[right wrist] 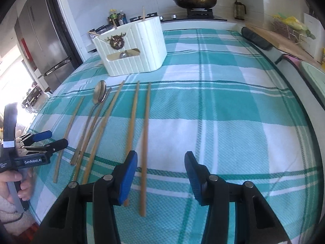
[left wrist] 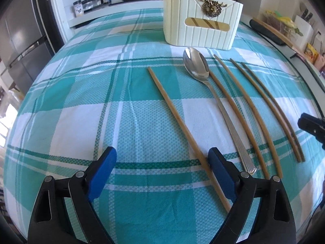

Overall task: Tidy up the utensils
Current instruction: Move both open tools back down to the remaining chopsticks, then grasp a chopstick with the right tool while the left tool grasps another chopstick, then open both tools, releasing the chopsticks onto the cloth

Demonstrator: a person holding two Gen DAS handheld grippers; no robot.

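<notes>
A cream ribbed utensil holder (left wrist: 202, 18) with a brass deer emblem stands at the far side of the checked cloth; it also shows in the right wrist view (right wrist: 132, 50), with chopsticks sticking out of it. In front of it lie a steel spoon (left wrist: 205, 81) and several wooden chopsticks. My left gripper (left wrist: 162, 172) is open, low over the cloth, with the leftmost chopstick (left wrist: 178, 126) lying between its jaws beside the right one. My right gripper (right wrist: 160, 174) is open, with the rightmost chopstick (right wrist: 145, 142) between its jaws near the left one. The spoon (right wrist: 97, 99) lies further left.
A teal and white checked cloth (right wrist: 233, 111) covers the table. A stove with a lidded pan (right wrist: 195, 0) and bottles (right wrist: 116, 17) stand behind. A fridge (right wrist: 40, 36) is at the left. A cutting board (right wrist: 284, 40) lies at the right edge.
</notes>
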